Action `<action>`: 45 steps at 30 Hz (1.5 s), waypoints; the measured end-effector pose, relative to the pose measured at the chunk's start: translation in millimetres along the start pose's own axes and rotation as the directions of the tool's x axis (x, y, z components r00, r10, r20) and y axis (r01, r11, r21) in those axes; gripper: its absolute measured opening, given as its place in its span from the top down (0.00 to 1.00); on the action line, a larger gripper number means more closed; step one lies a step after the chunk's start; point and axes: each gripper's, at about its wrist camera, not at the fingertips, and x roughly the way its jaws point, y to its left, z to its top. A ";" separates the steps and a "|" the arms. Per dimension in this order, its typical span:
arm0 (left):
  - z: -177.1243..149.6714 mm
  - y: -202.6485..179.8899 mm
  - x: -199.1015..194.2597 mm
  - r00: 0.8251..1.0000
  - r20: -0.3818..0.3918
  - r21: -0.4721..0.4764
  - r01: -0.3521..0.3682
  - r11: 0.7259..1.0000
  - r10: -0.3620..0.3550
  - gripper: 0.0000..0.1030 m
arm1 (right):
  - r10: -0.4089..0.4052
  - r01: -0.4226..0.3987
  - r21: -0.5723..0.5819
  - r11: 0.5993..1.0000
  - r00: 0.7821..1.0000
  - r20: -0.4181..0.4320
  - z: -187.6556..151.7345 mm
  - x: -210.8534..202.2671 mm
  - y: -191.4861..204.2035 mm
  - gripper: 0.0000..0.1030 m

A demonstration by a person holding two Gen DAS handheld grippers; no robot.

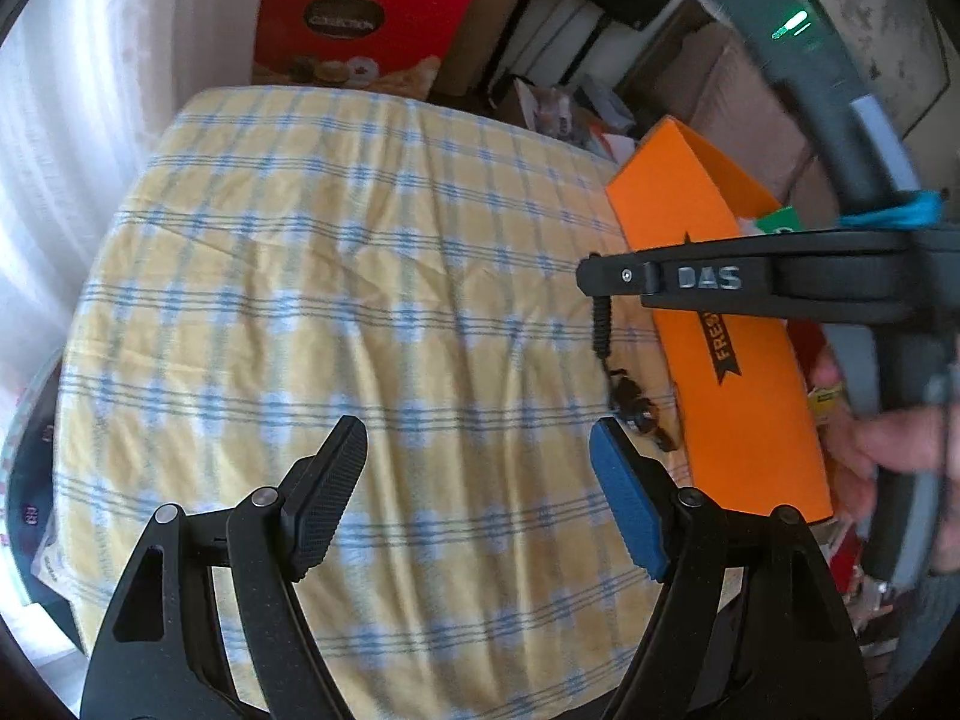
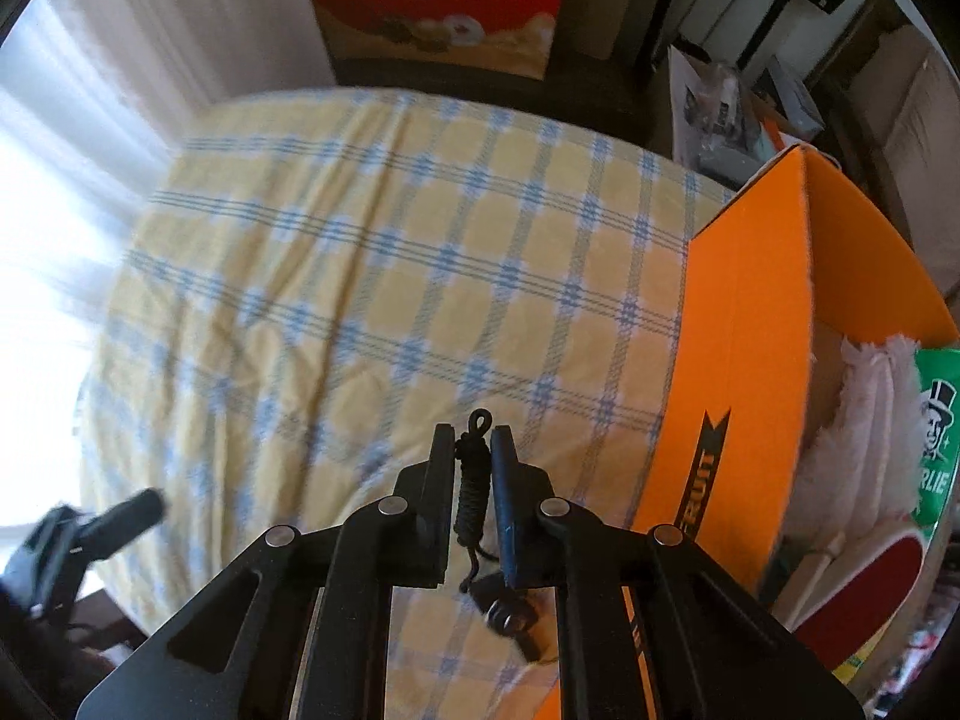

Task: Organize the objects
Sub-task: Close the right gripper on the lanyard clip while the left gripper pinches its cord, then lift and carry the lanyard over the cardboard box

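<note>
My right gripper (image 2: 471, 450) is shut on a black braided cord (image 2: 471, 492) with a metal clasp (image 2: 510, 618) dangling below, held above the yellow-and-blue checked cloth (image 2: 390, 300). In the left wrist view the right gripper (image 1: 591, 276) comes in from the right with the cord (image 1: 603, 324) hanging beside the orange box (image 1: 720, 324). My left gripper (image 1: 480, 480) is open and empty over the cloth (image 1: 330, 300). The orange box (image 2: 750, 360) stands at the cloth's right edge, open, with a white plush (image 2: 864, 420) and a green packet (image 2: 936, 420) inside.
A red biscuit box (image 1: 360, 24) leans behind the table. Cardboard boxes (image 1: 732, 102) and clutter stand at the back right. White curtains (image 1: 78, 120) hang on the left. A hand (image 1: 888, 438) holds the right gripper's handle.
</note>
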 end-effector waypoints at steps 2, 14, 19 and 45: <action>0.8 -6.5 7.2 1.000 -0.009 0.001 0.027 1.000 -0.027 0.28 | 0.017 -0.017 -0.008 1.000 1.000 0.026 -3.8 -11.5 0.5 0.90; 11.8 -46.7 19.3 0.995 0.067 0.051 0.075 0.996 -0.078 0.30 | 0.138 -0.139 -0.003 0.990 0.984 0.117 -27.6 -61.1 -13.2 0.90; 13.9 -63.5 18.1 0.994 0.072 0.076 0.071 0.995 -0.077 0.42 | 0.171 -0.172 0.002 0.985 0.977 0.131 -33.8 -72.8 -23.4 0.90; 18.6 -138.5 -38.8 0.990 0.129 0.222 0.032 0.975 -0.062 0.98 | 0.236 -0.250 0.016 0.968 0.931 0.277 -55.2 -150.9 -63.0 0.90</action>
